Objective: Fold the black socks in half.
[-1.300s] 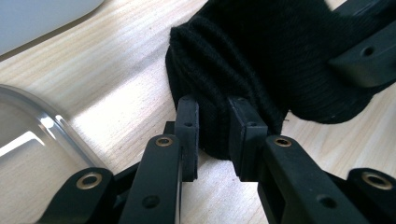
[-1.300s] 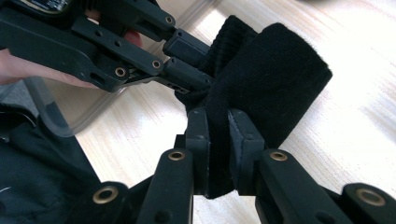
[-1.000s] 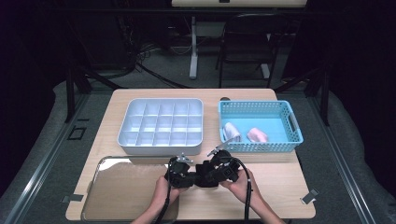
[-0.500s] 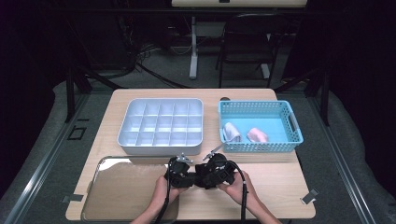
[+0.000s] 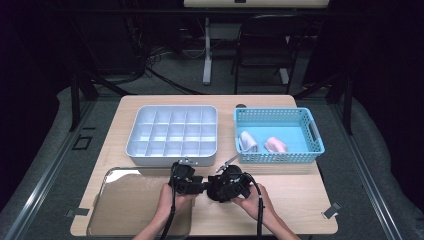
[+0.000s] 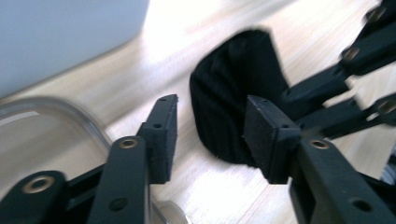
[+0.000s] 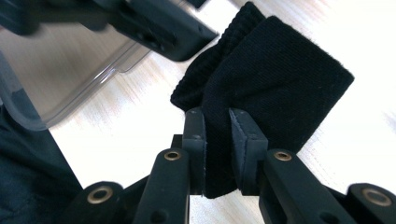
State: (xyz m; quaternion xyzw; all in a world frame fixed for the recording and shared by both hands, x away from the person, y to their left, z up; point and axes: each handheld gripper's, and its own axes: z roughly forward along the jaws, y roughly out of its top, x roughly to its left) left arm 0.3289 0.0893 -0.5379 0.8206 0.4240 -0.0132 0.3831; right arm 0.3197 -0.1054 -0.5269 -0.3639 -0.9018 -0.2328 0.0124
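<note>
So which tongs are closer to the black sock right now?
Right. The right tongs are clamped on the black sock; the left tongs, jaws just opening, sit apart beside it.

**Camera Arrangement**

The table [image 5: 300, 200] is viewed from above, looking forward and down. Close views are taken along each gripper's jaws. The black folded cloth [image 6: 233, 107] [image 7: 271, 93] is shared by both gripper views.

Grey divided tray [image 5: 172, 131], blue basket [image 5: 278, 134], seemingly clear lid [image 5: 135, 200].
</note>
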